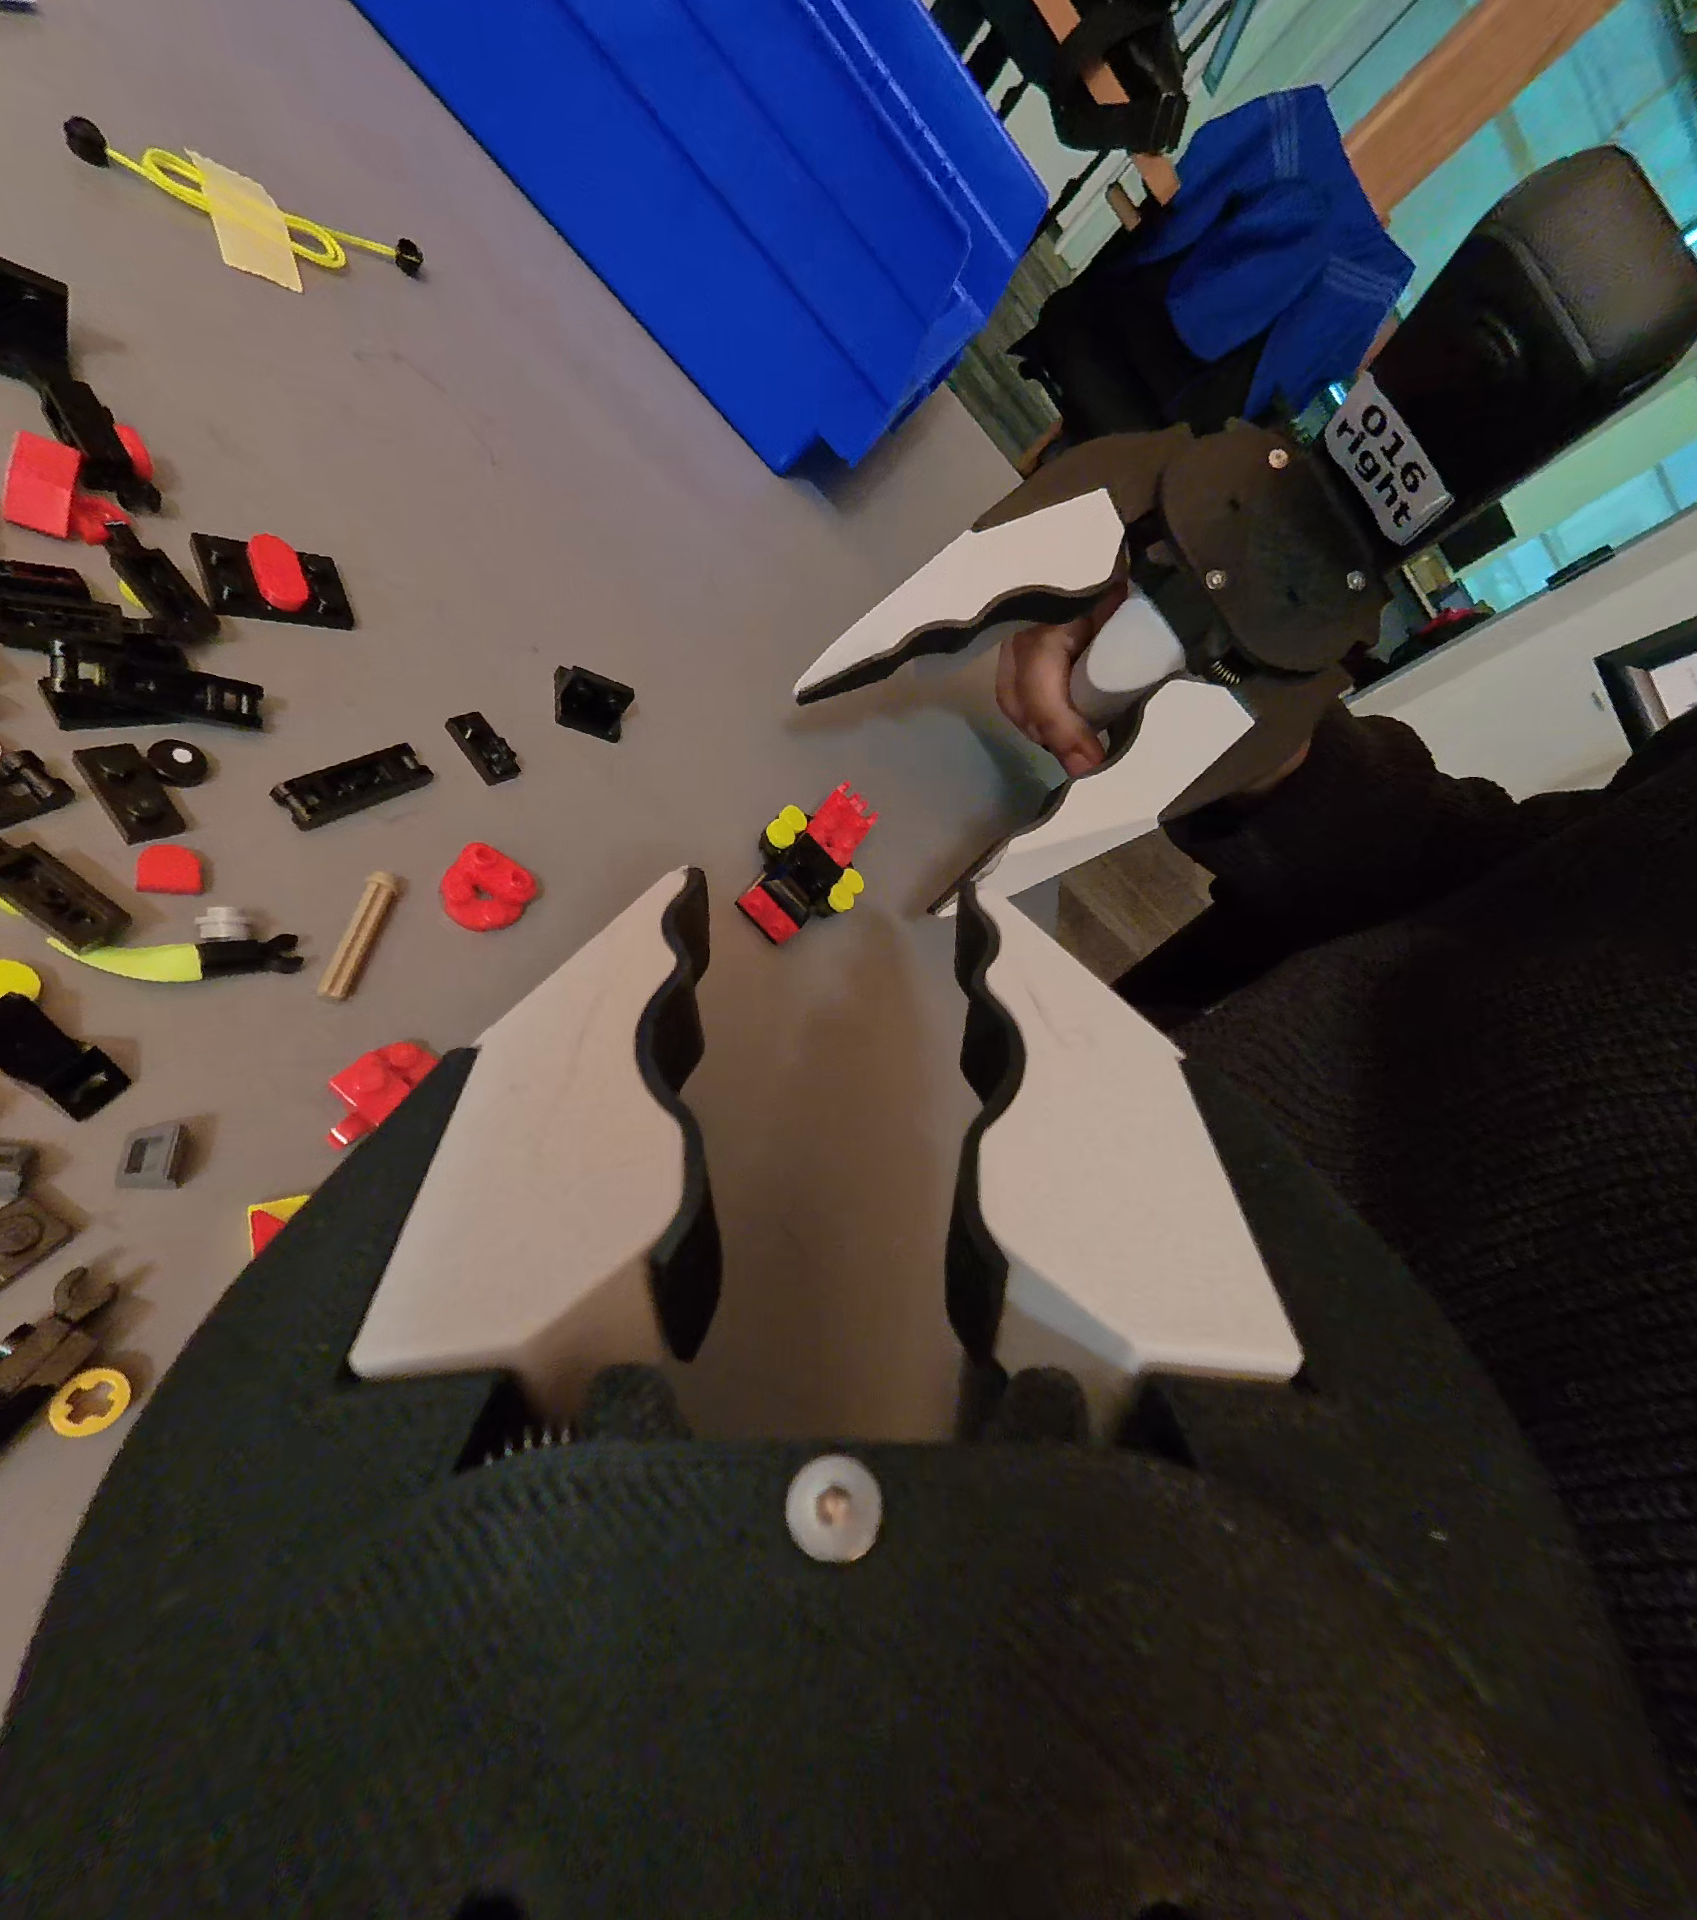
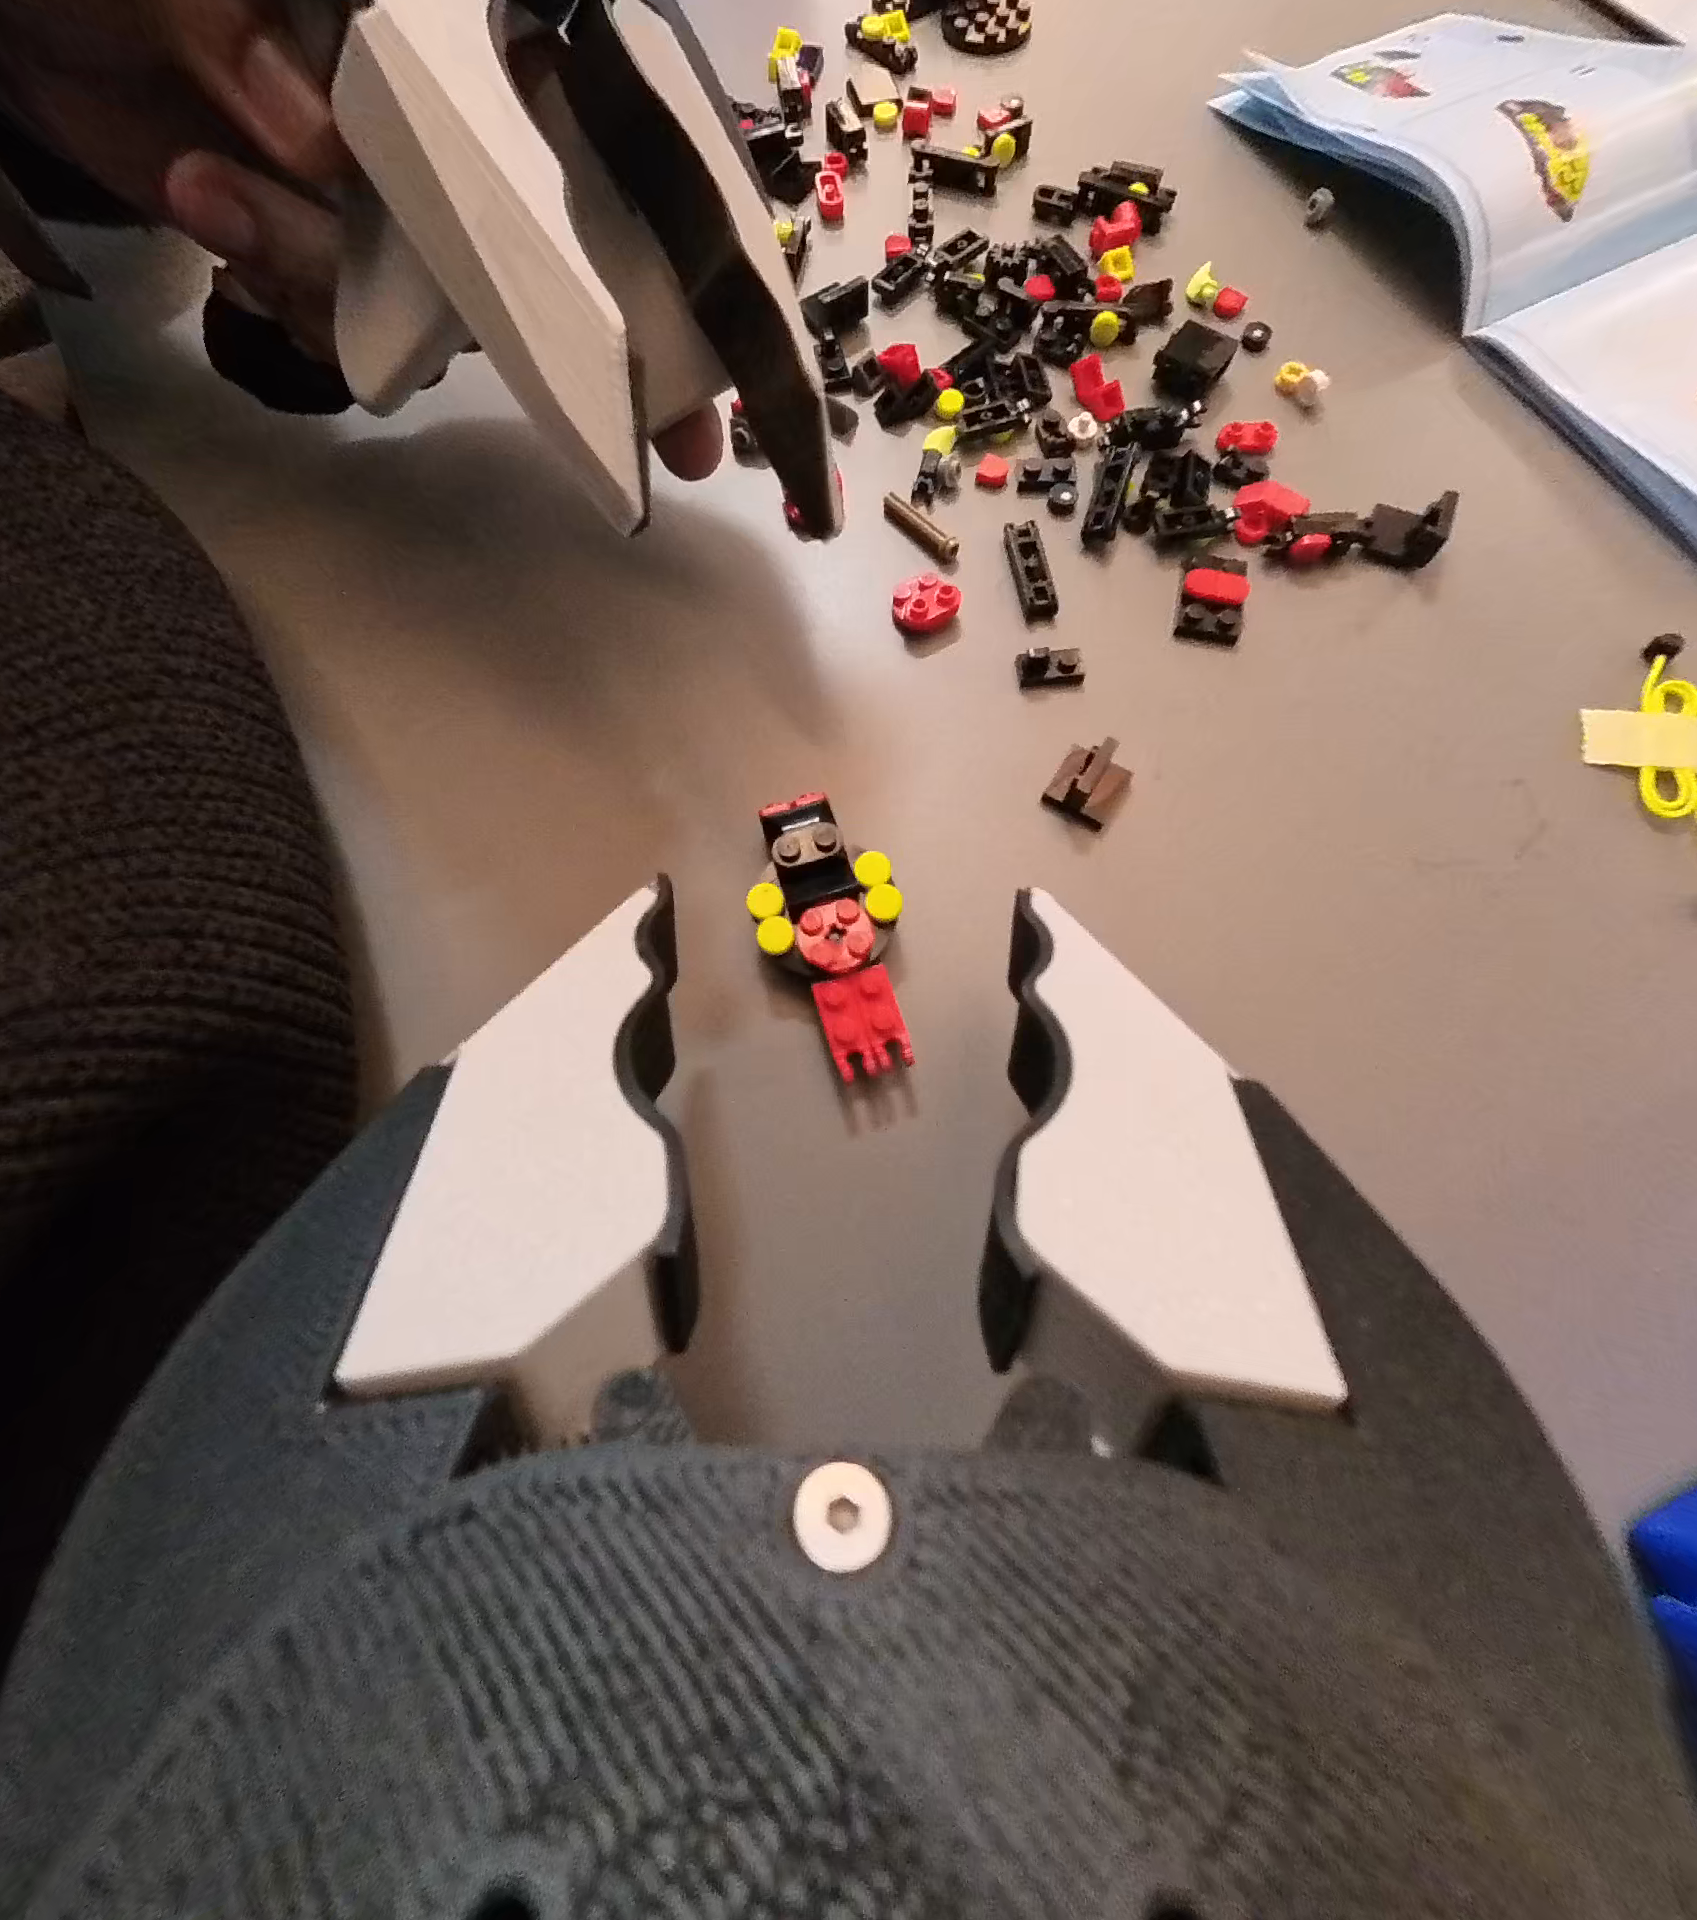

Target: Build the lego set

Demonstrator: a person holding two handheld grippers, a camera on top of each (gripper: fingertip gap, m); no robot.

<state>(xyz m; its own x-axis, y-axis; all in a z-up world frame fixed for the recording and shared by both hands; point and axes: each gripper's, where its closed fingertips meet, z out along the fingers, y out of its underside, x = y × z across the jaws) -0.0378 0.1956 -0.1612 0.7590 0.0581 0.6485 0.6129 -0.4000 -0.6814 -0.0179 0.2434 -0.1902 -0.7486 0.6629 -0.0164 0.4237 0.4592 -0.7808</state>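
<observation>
Left gripper agape, empty, right gripper likewise, one small assembly between, four yellow studs.

Each gripper was built of a black textured body, a silver screw, and pale wavy-edged fingers lined in black. A dark knitted sleeve was worn.

A small red, black and yellow lego assembly lies flat on the grey table, its red clip plate pointing to 6 o'clock, with loose lego pieces scattered toward 1 o'clock.
</observation>
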